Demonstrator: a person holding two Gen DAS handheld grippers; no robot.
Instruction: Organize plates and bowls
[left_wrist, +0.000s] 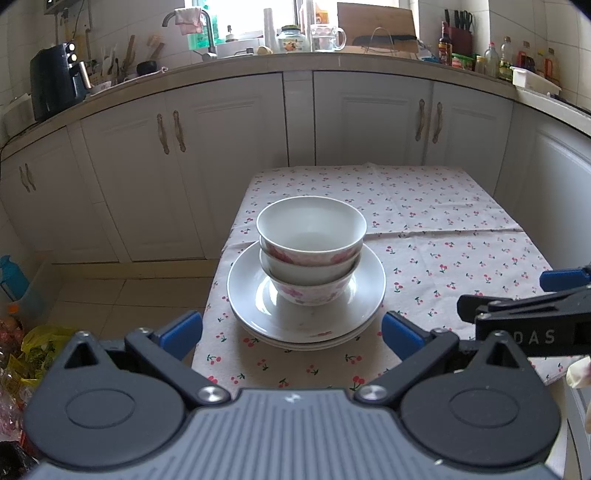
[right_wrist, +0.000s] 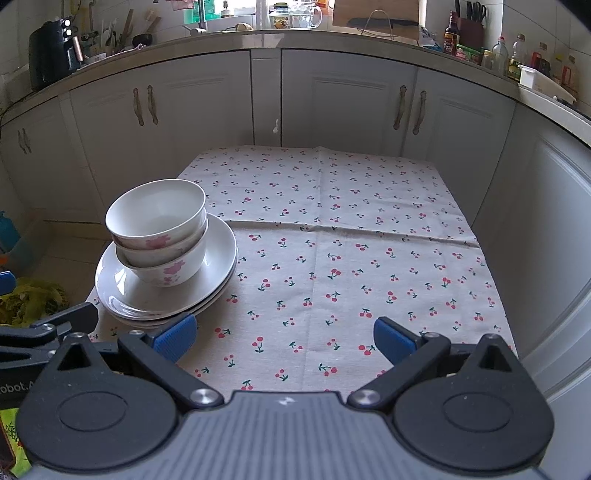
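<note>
Three white bowls with pink flowers (left_wrist: 311, 251) are nested in a stack on a stack of white plates (left_wrist: 255, 295) near the left front corner of the table. My left gripper (left_wrist: 291, 334) is open and empty, just in front of the plates. My right gripper (right_wrist: 284, 339) is open and empty, over bare cloth to the right of the stack. In the right wrist view the bowls (right_wrist: 159, 232) and plates (right_wrist: 218, 254) sit at the left. The right gripper also shows at the right edge of the left wrist view (left_wrist: 524, 314).
The table wears a cherry-print cloth (right_wrist: 351, 240) with a fold across the middle. White kitchen cabinets (left_wrist: 229, 155) and a cluttered counter stand behind it. Floor with bags (left_wrist: 33, 350) lies left of the table.
</note>
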